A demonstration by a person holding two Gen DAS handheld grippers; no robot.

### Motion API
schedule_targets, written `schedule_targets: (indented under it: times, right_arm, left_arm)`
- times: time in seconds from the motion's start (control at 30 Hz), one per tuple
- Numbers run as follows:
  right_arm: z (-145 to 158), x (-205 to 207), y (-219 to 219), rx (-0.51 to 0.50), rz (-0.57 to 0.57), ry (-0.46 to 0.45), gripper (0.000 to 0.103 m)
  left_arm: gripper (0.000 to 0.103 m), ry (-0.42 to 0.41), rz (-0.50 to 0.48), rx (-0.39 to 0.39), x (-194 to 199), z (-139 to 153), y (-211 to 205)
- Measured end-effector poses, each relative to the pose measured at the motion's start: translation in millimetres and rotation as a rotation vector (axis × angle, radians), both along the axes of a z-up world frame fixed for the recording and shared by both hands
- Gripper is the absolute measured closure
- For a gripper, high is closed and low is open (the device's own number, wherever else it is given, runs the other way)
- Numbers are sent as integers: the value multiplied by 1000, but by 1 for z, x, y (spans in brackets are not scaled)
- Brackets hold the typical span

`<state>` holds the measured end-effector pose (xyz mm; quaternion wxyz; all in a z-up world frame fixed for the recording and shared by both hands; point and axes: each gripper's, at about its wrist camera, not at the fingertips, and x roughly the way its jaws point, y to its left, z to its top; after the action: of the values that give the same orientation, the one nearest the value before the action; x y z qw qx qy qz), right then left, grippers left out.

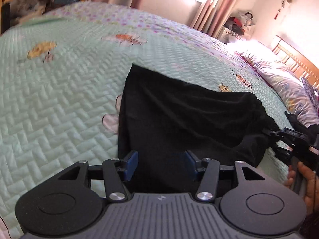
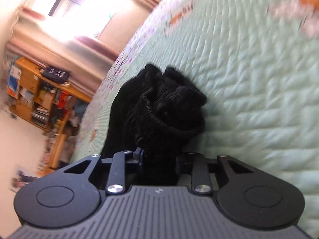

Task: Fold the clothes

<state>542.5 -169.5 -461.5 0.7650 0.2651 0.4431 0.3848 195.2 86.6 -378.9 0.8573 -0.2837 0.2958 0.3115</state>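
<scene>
Bed quilt (image 1: 59, 99): pale green, stitched, under everything.
Left tool (image 1: 161, 164): jaws spread wide, gripping nothing, poised over the cloth.
Black garment (image 1: 179, 115): spread on the quilt, right end bunched.
Right tool (image 2: 159, 159): clamped on that bunched end.

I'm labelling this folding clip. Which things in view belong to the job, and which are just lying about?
Job:
black fabric garment
left gripper, open over it
right gripper, shut on its bunched ribbed end
mint quilted bedspread, the work surface

Lying about:
wooden shelf of clutter
pink curtains
floral pillow
</scene>
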Motion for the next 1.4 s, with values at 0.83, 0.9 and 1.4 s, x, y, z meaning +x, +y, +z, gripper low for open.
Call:
schedule_targets:
  times: [0.83,0.9,1.4]
  right_arm:
    - [-20,4,-50,-12,-33,48,75]
    - [-21,6,-50,-6,-32,53,75]
    - [-25,14,-47,37,31,64,76]
  left_arm:
    - [15,-113,146,-263,-24,-42,18]
    - [11,-139,140,-273,-18,-46,21]
    - [96,-281,76,-445,14,-81,73]
